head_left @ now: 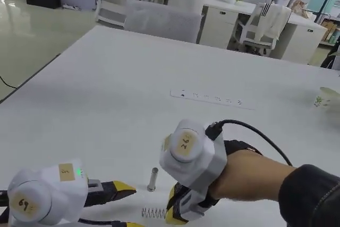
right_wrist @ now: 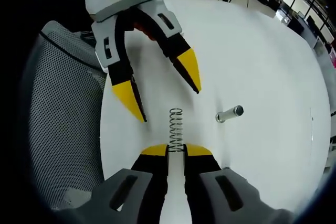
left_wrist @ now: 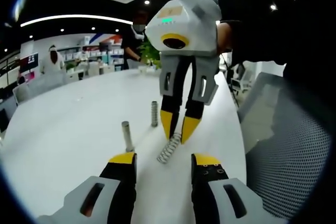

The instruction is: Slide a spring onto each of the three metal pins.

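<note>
On the broad white desk (head_left: 133, 78) the job looks barely begun. Your left grey-and-black hand-held gripper with yellow tips (left_wrist: 164, 160) hangs low over the desk with its jaws spread wide and nothing between them. Your right hand-held gripper of the same make (right_wrist: 177, 150) has its jaws drawn narrow and pinched on the near end of the thin steel coil spring (right_wrist: 176, 127). The spring lies low along the desk, and its free end points toward the left gripper's open tips. In the left gripper view you can count two pins standing upright. The short bare silver metal pin (left_wrist: 126, 136) stands just beside the spring and well within reach, and it carries nothing. The farther pin (left_wrist: 154, 114) looks ribbed down its length, so it may already wear a spring, but it is too small to be sure. By my reading, at best one pin is done. The spring you hold must be lifted and threaded onto the bare pin, and a third pin is left to serve after that. As for writing, the round tan sticker on the left gripper (head_left: 25, 204) reads something like "69". The one on the right gripper (head_left: 185, 143) seems to read "26", handwritten. The marks on the recessed white power strip (head_left: 210, 98) are too small to read.
</note>
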`<move>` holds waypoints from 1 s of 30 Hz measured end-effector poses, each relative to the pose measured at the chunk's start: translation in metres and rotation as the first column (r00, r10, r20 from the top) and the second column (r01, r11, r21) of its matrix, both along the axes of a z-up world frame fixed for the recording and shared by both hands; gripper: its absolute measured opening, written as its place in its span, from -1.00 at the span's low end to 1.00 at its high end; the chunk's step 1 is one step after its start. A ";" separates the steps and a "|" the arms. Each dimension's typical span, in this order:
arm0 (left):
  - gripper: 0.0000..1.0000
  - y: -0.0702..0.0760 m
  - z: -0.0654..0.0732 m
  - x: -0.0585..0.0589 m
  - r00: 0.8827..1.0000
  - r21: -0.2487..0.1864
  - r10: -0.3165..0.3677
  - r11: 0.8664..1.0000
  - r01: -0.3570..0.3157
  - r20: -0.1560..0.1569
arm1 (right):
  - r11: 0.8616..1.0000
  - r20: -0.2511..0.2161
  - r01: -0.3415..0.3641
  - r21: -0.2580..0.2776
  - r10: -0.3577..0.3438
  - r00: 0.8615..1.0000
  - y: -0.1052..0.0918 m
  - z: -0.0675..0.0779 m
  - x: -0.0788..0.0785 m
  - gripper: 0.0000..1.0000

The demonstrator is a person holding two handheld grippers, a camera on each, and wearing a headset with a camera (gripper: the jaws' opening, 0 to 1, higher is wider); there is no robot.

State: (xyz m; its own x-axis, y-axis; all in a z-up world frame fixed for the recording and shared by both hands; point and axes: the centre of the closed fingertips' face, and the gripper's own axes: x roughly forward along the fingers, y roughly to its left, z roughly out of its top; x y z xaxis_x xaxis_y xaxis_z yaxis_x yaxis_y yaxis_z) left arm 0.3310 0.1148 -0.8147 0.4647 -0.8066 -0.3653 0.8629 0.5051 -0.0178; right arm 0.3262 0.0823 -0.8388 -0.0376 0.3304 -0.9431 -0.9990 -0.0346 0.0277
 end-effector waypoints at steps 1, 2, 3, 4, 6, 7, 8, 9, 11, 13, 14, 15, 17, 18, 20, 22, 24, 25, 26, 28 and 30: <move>-0.32 -0.002 0.000 -0.001 1.000 0.001 -0.005 1.000 0.005 0.001 | 1.000 0.002 -0.005 -0.001 0.005 1.000 -0.002 0.002 -0.001 -0.84; -0.34 -0.004 0.000 -0.001 1.000 0.001 -0.013 1.000 0.013 0.002 | 1.000 0.004 -0.007 -0.002 0.007 1.000 -0.002 0.003 -0.002 -0.84; -0.35 -0.005 0.001 -0.002 1.000 0.001 -0.020 1.000 0.020 0.003 | 1.000 0.007 -0.011 -0.002 0.011 1.000 -0.004 0.005 -0.003 -0.84; -0.38 -0.007 0.001 -0.003 1.000 0.001 -0.029 1.000 0.029 0.007 | 1.000 0.006 -0.013 -0.002 0.013 1.000 -0.004 0.006 -0.003 -0.84; -0.43 -0.009 0.002 -0.005 0.999 0.002 -0.042 0.999 0.042 0.009 | 1.000 0.003 -0.021 -0.004 0.021 1.000 -0.005 0.008 -0.006 -0.84; -0.46 -0.010 0.002 -0.006 0.999 0.004 -0.049 0.999 0.049 0.010 | 1.000 0.004 -0.028 -0.007 0.028 1.000 -0.006 0.009 -0.007 -0.84; -0.48 -0.011 0.002 -0.006 0.998 0.004 -0.054 0.999 0.054 0.012 | 0.999 0.004 -0.031 -0.008 0.031 1.000 -0.006 0.009 -0.008 -0.84; -0.51 -0.012 0.002 -0.007 0.998 0.004 -0.059 0.998 0.059 0.012 | 0.999 0.004 -0.034 -0.008 0.034 0.999 -0.006 0.010 -0.009 -0.84; -0.56 -0.013 0.002 -0.009 0.998 0.005 -0.069 0.998 0.069 0.014 | 0.999 0.003 -0.040 -0.009 0.040 0.999 -0.006 0.011 -0.010 -0.84; -0.62 -0.015 0.002 -0.011 0.997 0.005 -0.080 0.997 0.080 0.015 | 0.999 0.005 -0.047 -0.007 0.047 0.999 -0.005 0.014 -0.012 -0.84; -0.66 -0.016 0.002 -0.012 0.996 0.007 -0.087 0.996 0.087 0.017 | 0.999 0.002 -0.052 -0.007 0.052 0.999 -0.003 0.014 -0.014 -0.84; -0.69 -0.016 0.002 -0.013 0.996 0.008 -0.091 0.996 0.091 0.017 | 0.998 0.002 -0.057 -0.007 0.057 0.998 -0.003 0.015 -0.015 -0.84; -0.75 -0.017 0.002 -0.014 0.995 0.008 -0.097 0.995 0.097 0.019 | 0.998 0.001 -0.063 -0.007 0.063 0.998 -0.002 0.016 -0.016 -0.84; -0.77 -0.018 0.002 -0.014 0.995 0.008 -0.100 0.995 0.099 0.020 | 0.998 0.001 -0.064 -0.007 0.064 0.998 -0.002 0.016 -0.016 -0.84; -0.86 -0.018 0.002 -0.015 0.994 0.014 -0.106 0.994 0.105 0.024 | 0.998 0.001 -0.065 -0.006 0.065 0.998 -0.001 0.017 -0.017 -0.84; -0.89 -0.017 0.001 -0.016 0.994 0.017 -0.108 0.994 0.107 0.027 | 0.998 -0.001 -0.067 -0.006 0.067 0.998 -0.001 0.019 -0.018 -0.84; -0.90 -0.017 0.001 -0.016 0.994 0.017 -0.108 0.994 0.107 0.027 | 0.998 0.001 -0.066 -0.003 0.066 0.998 -0.001 0.021 -0.018 -0.84; -0.90 -0.017 0.001 -0.016 0.994 0.019 -0.109 0.994 0.108 0.027 | 0.998 0.002 -0.066 -0.001 0.066 0.998 0.000 0.022 -0.018 -0.84; -0.91 -0.017 0.000 -0.016 0.994 0.024 -0.109 0.994 0.109 0.026 | 0.998 0.003 -0.066 0.001 0.066 0.998 0.000 0.023 -0.018 -0.84; -0.93 -0.017 -0.001 -0.016 0.994 0.026 -0.110 0.994 0.110 0.026 | 0.998 0.002 -0.067 0.007 0.067 0.998 0.001 0.028 -0.019 -0.84; -0.93 -0.017 -0.001 -0.017 0.993 0.026 -0.111 0.994 0.110 0.026 | 0.997 0.009 -0.071 0.010 0.071 0.997 0.002 0.031 -0.020 -0.84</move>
